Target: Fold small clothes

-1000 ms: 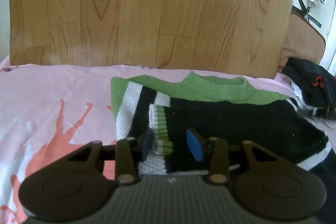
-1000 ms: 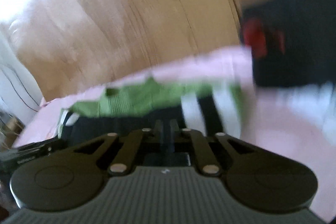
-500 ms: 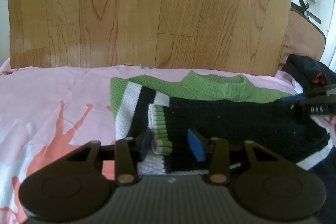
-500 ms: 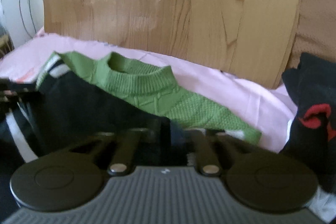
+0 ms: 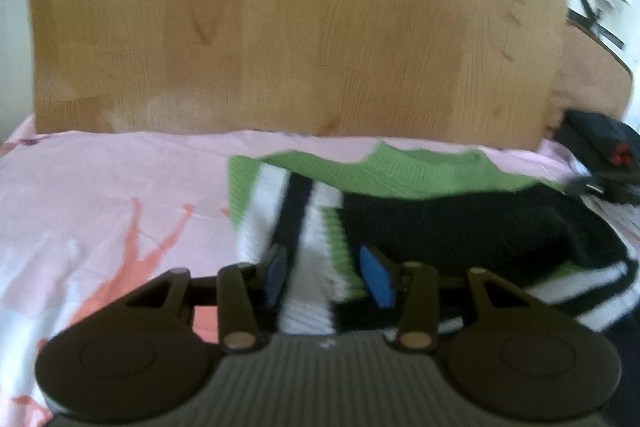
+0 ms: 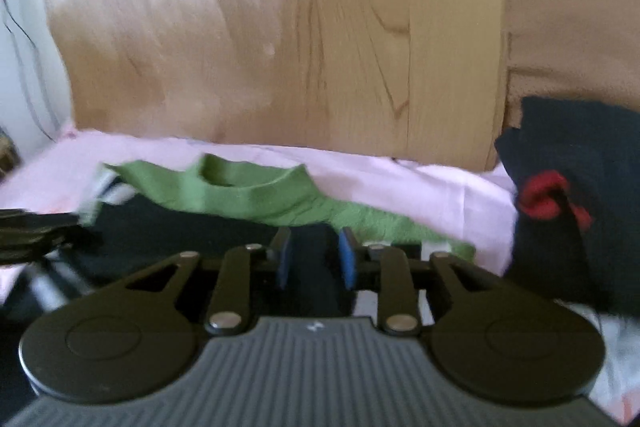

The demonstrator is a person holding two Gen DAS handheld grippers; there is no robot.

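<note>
Knit sweater (image 5: 460,227) flat on pink bedsheet (image 5: 100,187), left gripper (image 5: 327,277) parted astride its striped cuff, right gripper (image 6: 314,259) opening over the black edge.

Your sweater (image 5: 460,227) lies flat on the bed right ahead of your left gripper (image 5: 326,277): a small knit with a green collar and shoulders at the far side, a black body and white stripes. Its striped sleeve with green cuff is folded across the body, between that gripper's pads. Black knit sits between your right gripper (image 6: 314,257) pads, too.
</note>
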